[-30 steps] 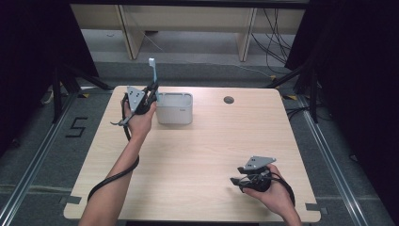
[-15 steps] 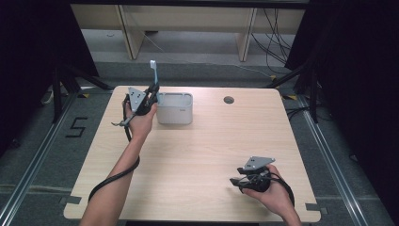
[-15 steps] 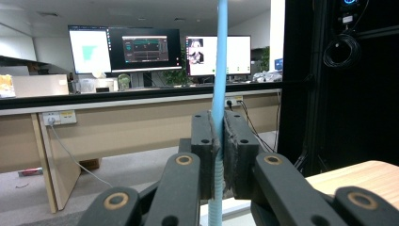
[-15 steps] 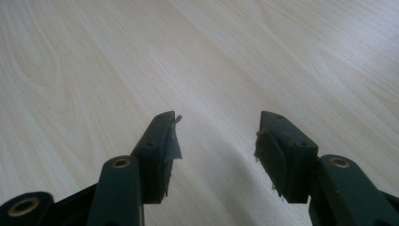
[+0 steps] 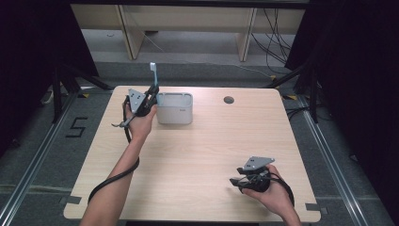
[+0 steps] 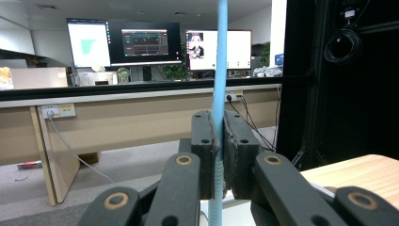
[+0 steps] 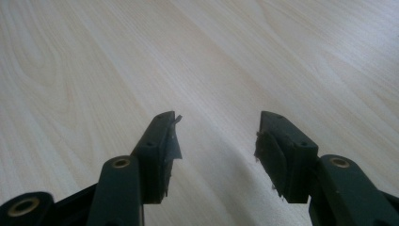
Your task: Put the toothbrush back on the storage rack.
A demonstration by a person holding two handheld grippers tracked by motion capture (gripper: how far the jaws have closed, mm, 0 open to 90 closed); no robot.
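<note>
Work: the toothbrush (image 5: 153,75) goes, as I judge, into the grey box (image 5: 174,108).
Landmark: the box stands at the far left part of the counter (image 5: 197,155).
Left gripper (image 5: 149,95): just left of the box, touching or almost touching its left wall; its fingers (image 6: 203,150) are closed tight on the toothbrush handle.
Toothbrush place: upright in these fingers, above the box's left edge, head up.
Key relation: the long axis is vertical and the opening of the box lies just to the right and lower, so a short move right and down seems needed.
Toothbrush look: thin, light blue, ribbed low on the handle.
Right gripper (image 5: 236,180): well apart from the box, near the front right of the counter; fingers (image 7: 162,146) wide apart, holding nothing.
Nearer hand: the left.
</note>
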